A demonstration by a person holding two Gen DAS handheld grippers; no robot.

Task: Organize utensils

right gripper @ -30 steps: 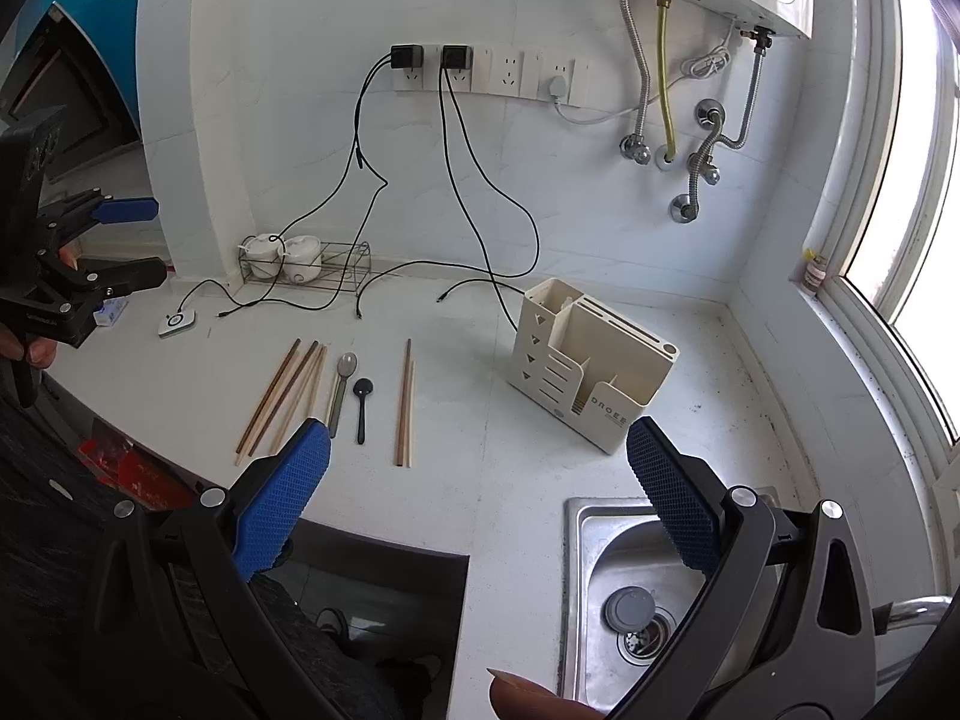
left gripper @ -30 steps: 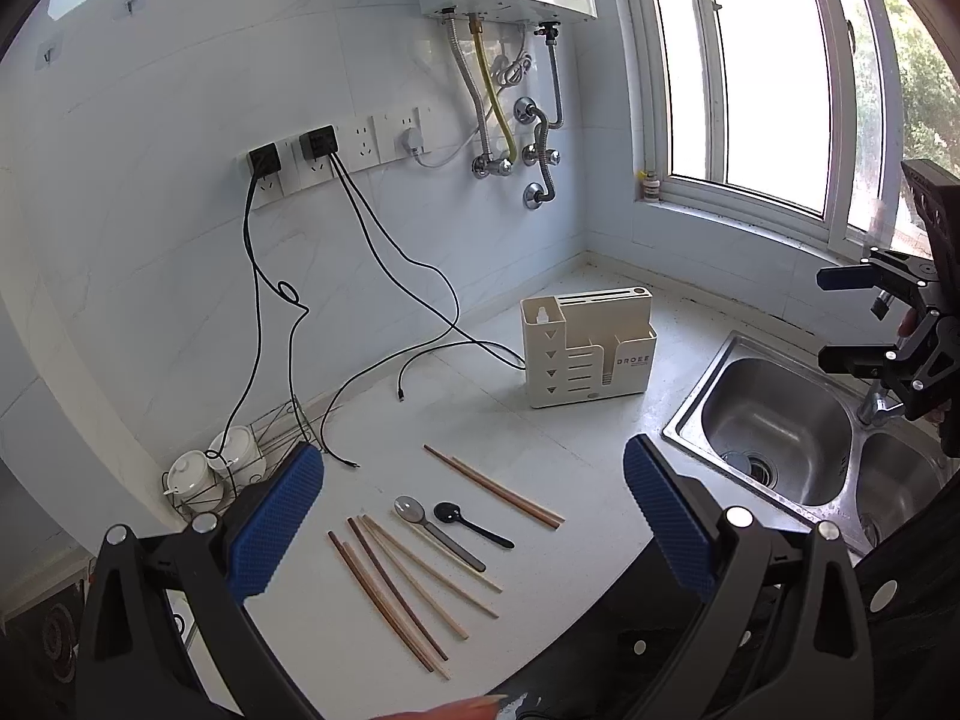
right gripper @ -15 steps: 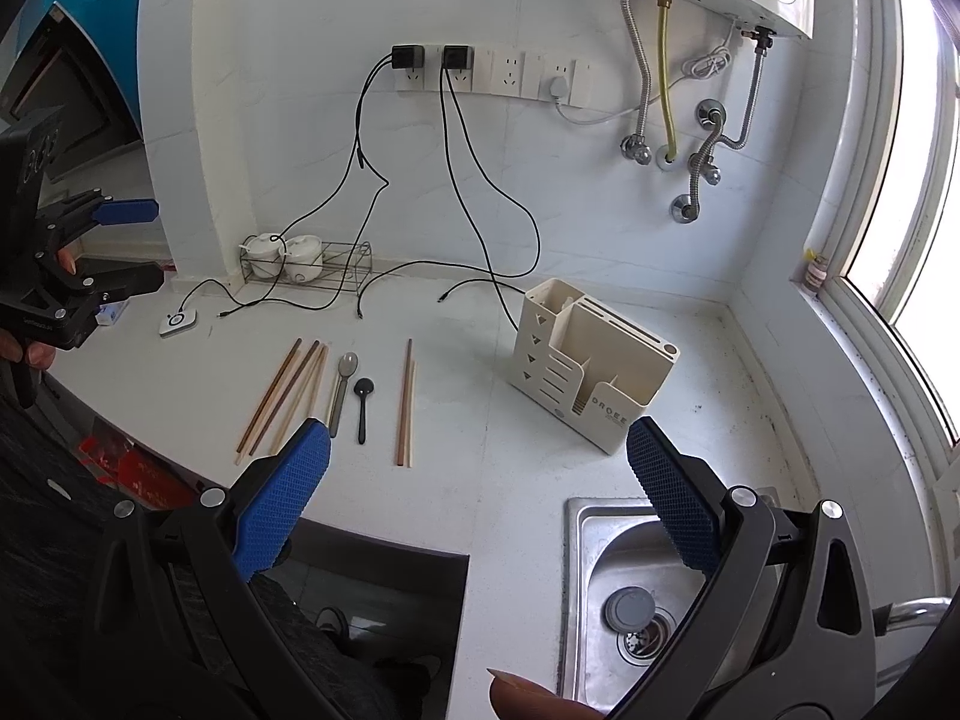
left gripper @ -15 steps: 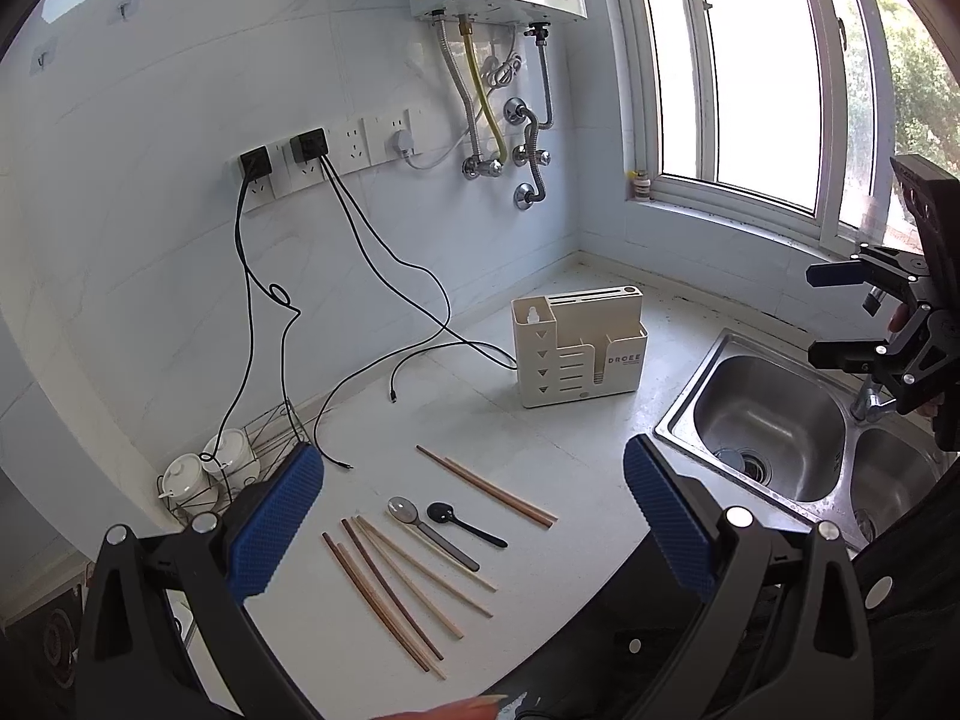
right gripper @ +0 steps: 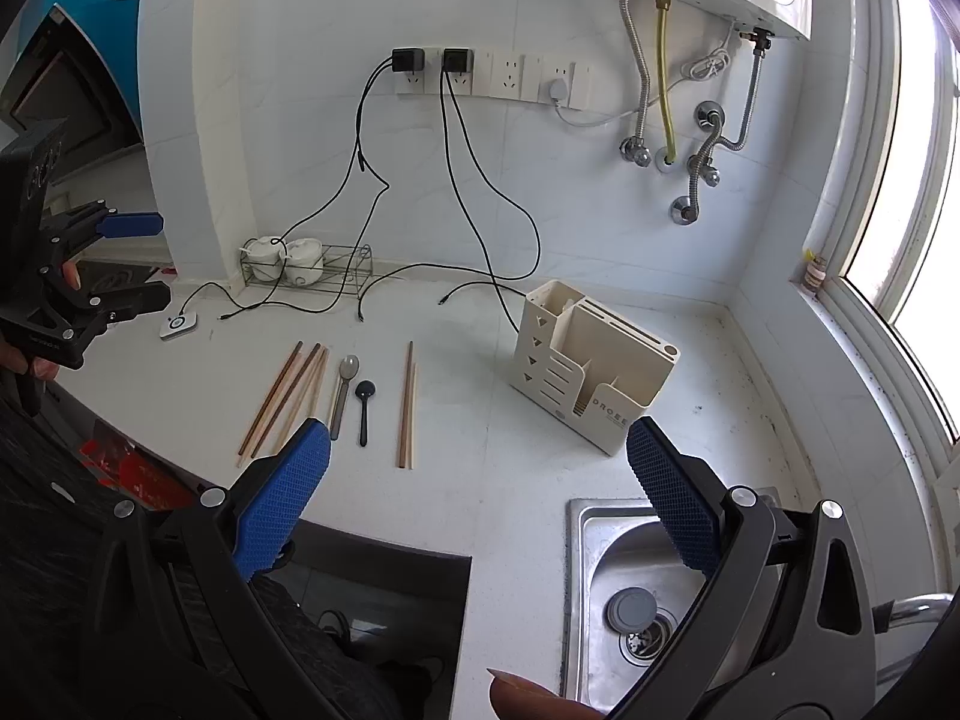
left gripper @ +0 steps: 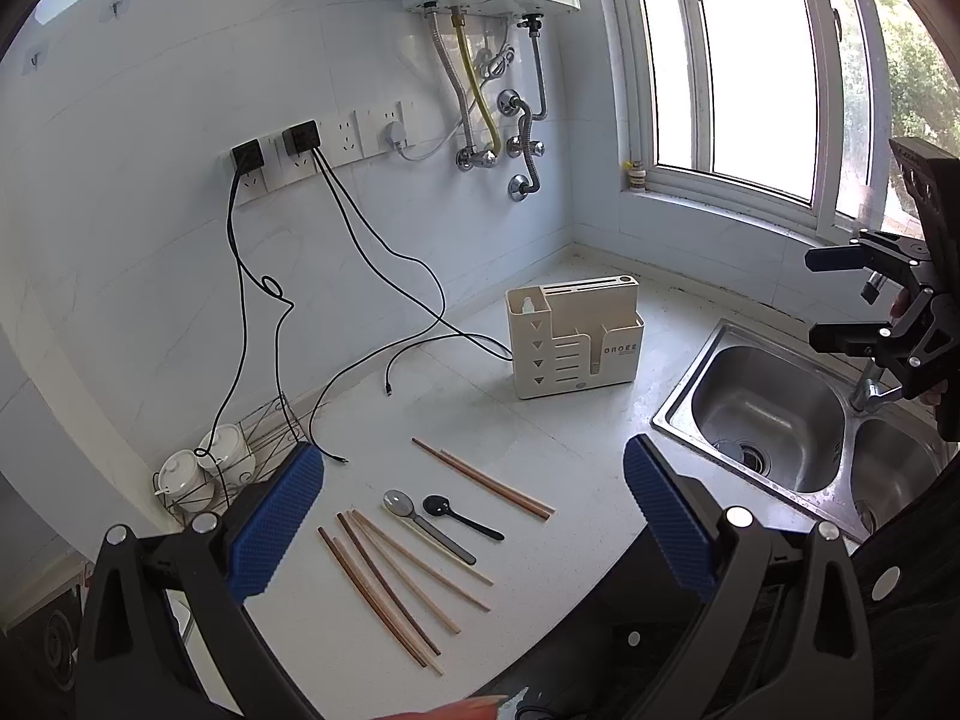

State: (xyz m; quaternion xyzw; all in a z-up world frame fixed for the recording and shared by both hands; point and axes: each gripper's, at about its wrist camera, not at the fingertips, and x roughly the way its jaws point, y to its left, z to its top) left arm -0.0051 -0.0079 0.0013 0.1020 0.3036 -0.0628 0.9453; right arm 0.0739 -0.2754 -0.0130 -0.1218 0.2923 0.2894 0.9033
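Note:
Several wooden chopsticks (left gripper: 390, 582) (right gripper: 288, 396) lie in a row on the white counter. Beside them rest a metal spoon (left gripper: 420, 522) (right gripper: 342, 393) and a small black spoon (left gripper: 459, 516) (right gripper: 363, 405). A separate chopstick pair (left gripper: 483, 478) (right gripper: 408, 405) lies to their right. A cream utensil holder (left gripper: 573, 336) (right gripper: 591, 360) stands empty toward the back. My left gripper (left gripper: 474, 525) (right gripper: 129, 261) hovers open above the utensils. Over the counter's front edge, my right gripper (right gripper: 480, 498) (left gripper: 834, 300) is held open and empty.
A steel double sink (left gripper: 774, 414) (right gripper: 636, 594) is set into the counter at the right. Black cables (left gripper: 372, 372) trail from wall sockets across the counter. A wire rack with white lidded pots (right gripper: 288, 261) stands at the back left, with a small white device (right gripper: 178, 324) nearby.
The left wrist view has shifted slightly, so the holder and utensils sit a little lower left in frame. The right gripper has barely moved. Both stay open.

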